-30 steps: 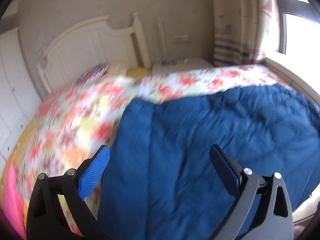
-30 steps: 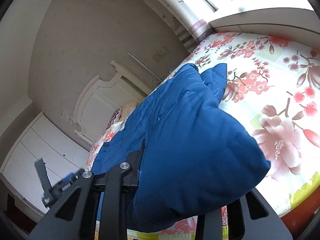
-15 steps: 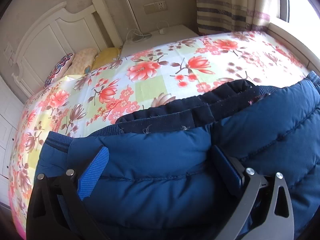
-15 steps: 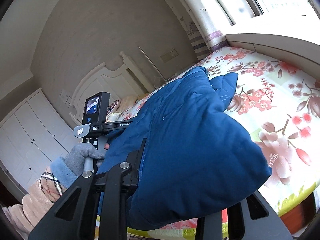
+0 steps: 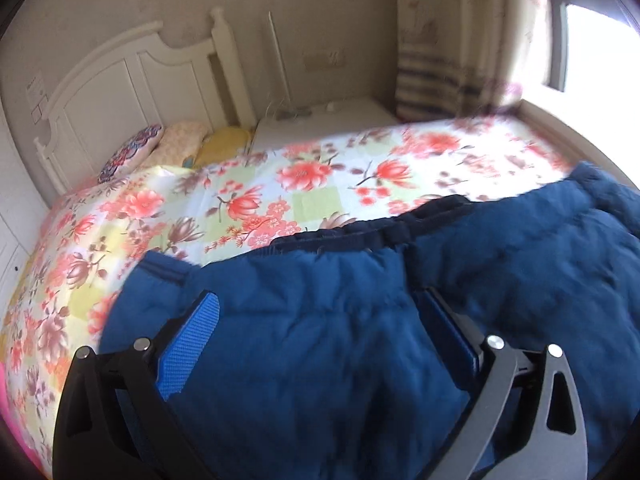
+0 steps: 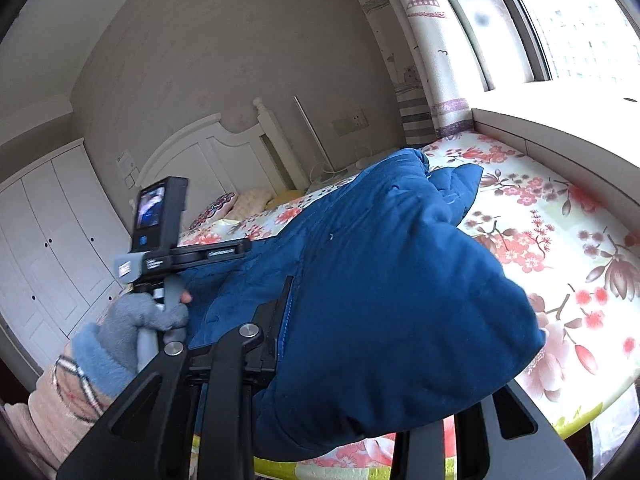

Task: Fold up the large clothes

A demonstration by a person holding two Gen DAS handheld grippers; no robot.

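A large blue padded garment (image 5: 500,272) lies across the floral bed (image 5: 320,176), its dark ribbed edge (image 5: 380,234) turned toward the headboard. My left gripper (image 5: 316,296) hovers low over it near that edge. It is open, with its blue pads (image 5: 192,340) wide apart and puffy fabric bulging between them. In the right wrist view my right gripper (image 6: 380,320) is shut on a thick fold of the blue garment (image 6: 400,280), lifted off the bed (image 6: 560,240); one finger is hidden under the cloth. A gloved hand (image 6: 128,324) holds the left gripper (image 6: 180,252) at the garment's left side.
A white headboard (image 5: 132,80) and small pillows (image 5: 168,148) are at the far end, with a white bedside stand (image 5: 332,120) beside them. A curtain (image 5: 440,60) and a window ledge (image 6: 560,128) run along the right. White wardrobe doors (image 6: 52,240) stand on the left.
My left gripper moved from above the garment's flat middle to its ribbed edge, fabric now between the fingers. My right gripper rolled and rose with its fold, and the gloved hand came into its view.
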